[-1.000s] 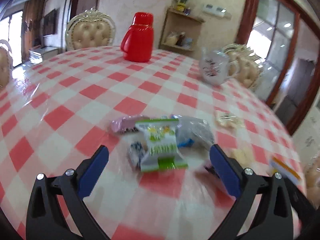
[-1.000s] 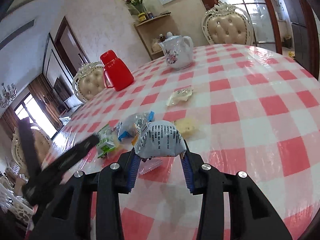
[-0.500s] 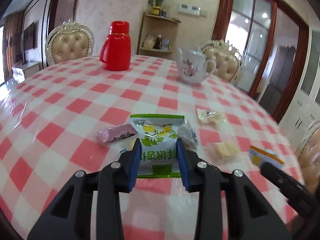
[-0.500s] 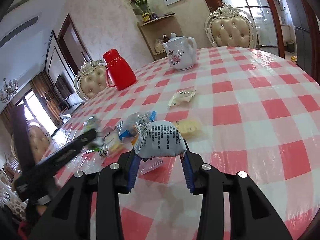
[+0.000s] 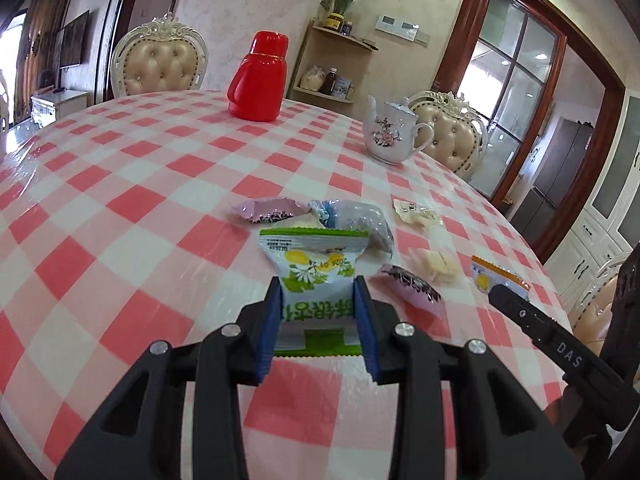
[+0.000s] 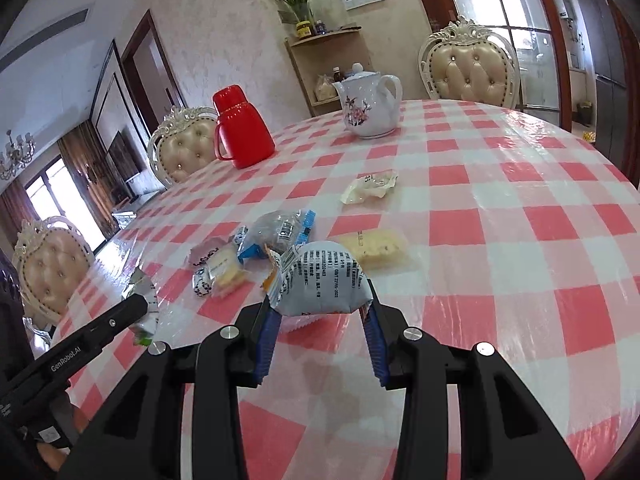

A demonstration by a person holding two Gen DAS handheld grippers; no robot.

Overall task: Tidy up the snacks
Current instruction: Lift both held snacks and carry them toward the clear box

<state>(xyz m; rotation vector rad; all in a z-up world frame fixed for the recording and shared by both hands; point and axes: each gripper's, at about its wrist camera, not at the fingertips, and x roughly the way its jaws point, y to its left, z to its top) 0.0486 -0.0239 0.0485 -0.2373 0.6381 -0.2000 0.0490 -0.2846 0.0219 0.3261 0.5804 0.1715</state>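
- Left tongs [image 5: 318, 316] are clenched on the green-and-white snack packet [image 5: 314, 276], pinching its lower half; the packet stands upright between the blue pads, apparently just above the surface [image 5: 120, 216].
- Right tongs [image 6: 320, 320] are clenched on a grey-white printed snack packet [image 6: 320, 284], held by its lower edge with its back label facing the camera.
- The step in hand looks like the carry: both hands have a snack picked up and neither is set down yet. The next move calls for bringing each packet to one gathering spot and easing the tongs apart without crushing the soft wrappers.
- Just beyond the held packets sits a loose cluster: a pink wrapped sweet [image 5: 266, 210], a clear bag with blue trim [image 5: 352, 220] and a second pink wrapper [image 5: 412, 286] close to the left tongs.
- Further right lie pale yellow pastries in clear wrap [image 5: 434, 262], an orange-edged packet [image 5: 498, 278] partly hidden by the right tool, and another clear-wrapped piece [image 5: 412, 212].
- No tray, bowl or box for the snacks is in view, so where they belong cannot be told.
- Far back stand a red thermos jug [image 5: 258, 80] and a flowered white teapot [image 5: 390, 136], both lidded; their contents are hidden.
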